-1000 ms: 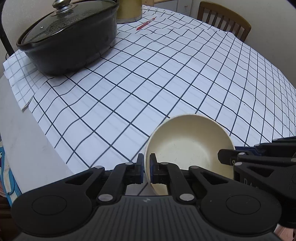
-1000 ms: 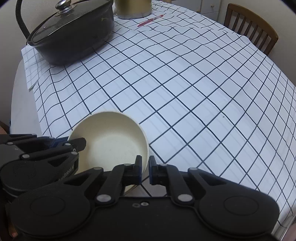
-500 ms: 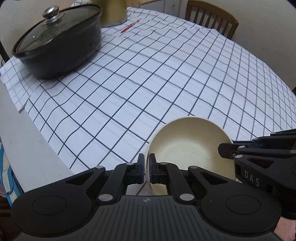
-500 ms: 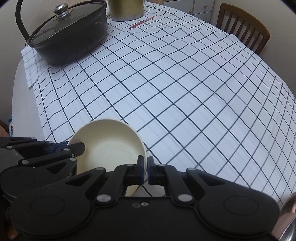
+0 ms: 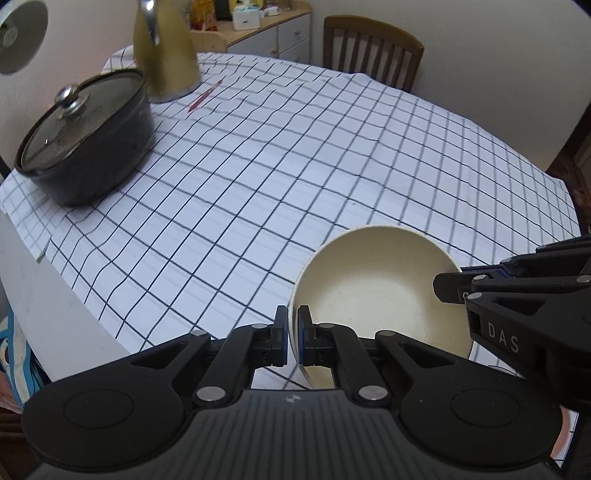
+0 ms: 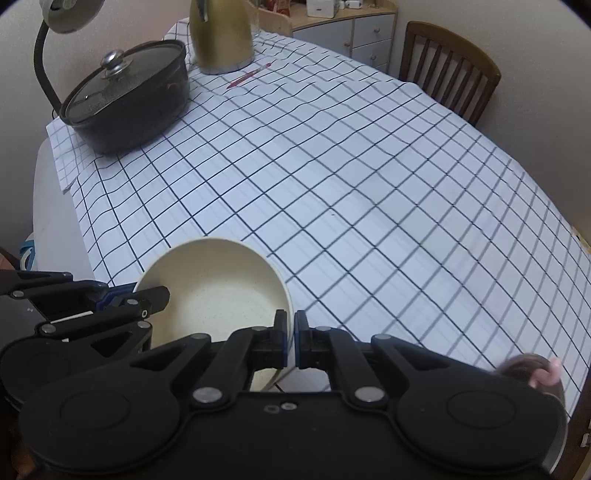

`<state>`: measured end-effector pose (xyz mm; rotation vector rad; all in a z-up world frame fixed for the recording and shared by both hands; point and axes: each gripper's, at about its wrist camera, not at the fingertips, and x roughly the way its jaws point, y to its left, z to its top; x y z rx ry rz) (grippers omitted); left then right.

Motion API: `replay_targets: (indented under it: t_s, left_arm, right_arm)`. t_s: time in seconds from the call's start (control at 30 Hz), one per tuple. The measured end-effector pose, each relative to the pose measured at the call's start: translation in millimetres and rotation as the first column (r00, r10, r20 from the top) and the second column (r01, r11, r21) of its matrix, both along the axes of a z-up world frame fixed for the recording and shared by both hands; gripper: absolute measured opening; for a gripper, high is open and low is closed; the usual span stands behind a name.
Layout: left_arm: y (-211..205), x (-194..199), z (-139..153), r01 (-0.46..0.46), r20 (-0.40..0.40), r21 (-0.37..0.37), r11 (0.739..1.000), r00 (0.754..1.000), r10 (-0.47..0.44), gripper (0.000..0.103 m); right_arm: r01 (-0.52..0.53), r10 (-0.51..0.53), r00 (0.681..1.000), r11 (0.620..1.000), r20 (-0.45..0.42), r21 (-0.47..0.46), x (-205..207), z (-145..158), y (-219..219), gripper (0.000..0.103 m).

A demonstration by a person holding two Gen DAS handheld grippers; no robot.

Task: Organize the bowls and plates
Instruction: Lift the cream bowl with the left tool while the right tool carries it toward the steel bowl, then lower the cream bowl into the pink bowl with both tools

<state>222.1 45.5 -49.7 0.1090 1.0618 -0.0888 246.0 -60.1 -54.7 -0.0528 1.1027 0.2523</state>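
Observation:
A cream bowl (image 5: 376, 291) (image 6: 218, 291) hangs tilted above the near edge of the checked tablecloth (image 5: 295, 166). My left gripper (image 5: 293, 339) is shut on the bowl's left rim, one pad inside and one outside. My right gripper (image 6: 290, 341) is shut on the opposite rim. Each gripper also shows in the other's view: the right gripper (image 5: 454, 291) at the bowl's right side, the left gripper (image 6: 147, 301) at its left side. The bowl is empty inside.
A black lidded pot (image 5: 88, 144) (image 6: 129, 96) stands at the far left of the table, a gold kettle (image 6: 221, 37) behind it, a red pen (image 6: 249, 75) beside the kettle. A wooden chair (image 6: 450, 70) stands at the far side. A lamp (image 6: 66, 14) rises at the left.
Both grippers have risen and pulled back with the bowl held between them. The pot, kettle and chair now look smaller and farther, and more of the room shows.

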Motion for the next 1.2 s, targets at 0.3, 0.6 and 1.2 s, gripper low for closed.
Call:
replay_targets:
  t_s: [0.3,0.6,1.2]
  left_arm:
    - [-69,-26,25,0.064,0.027,0.029,0.998,0.998,-0.065,0.004]
    - [-142,-49,39,0.130,0.047,0.035,0.991,0.990,-0.131,0.004]
    - [-272,-67,16,0.243,0.018,0.058,0.968,0.970,-0.244,0.004]
  right_arm:
    - [0.028,-0.029,0.999,1.000,0.046,0.012,-30,26,-61,0.004]
    - [0.071,-0.073,0.994,0.997,0.077,0.022,-59,40,-129,0.004]
    - [0.192,-0.195,0.979,0.980,0.066,0.045,-92,19,-257,0.004]
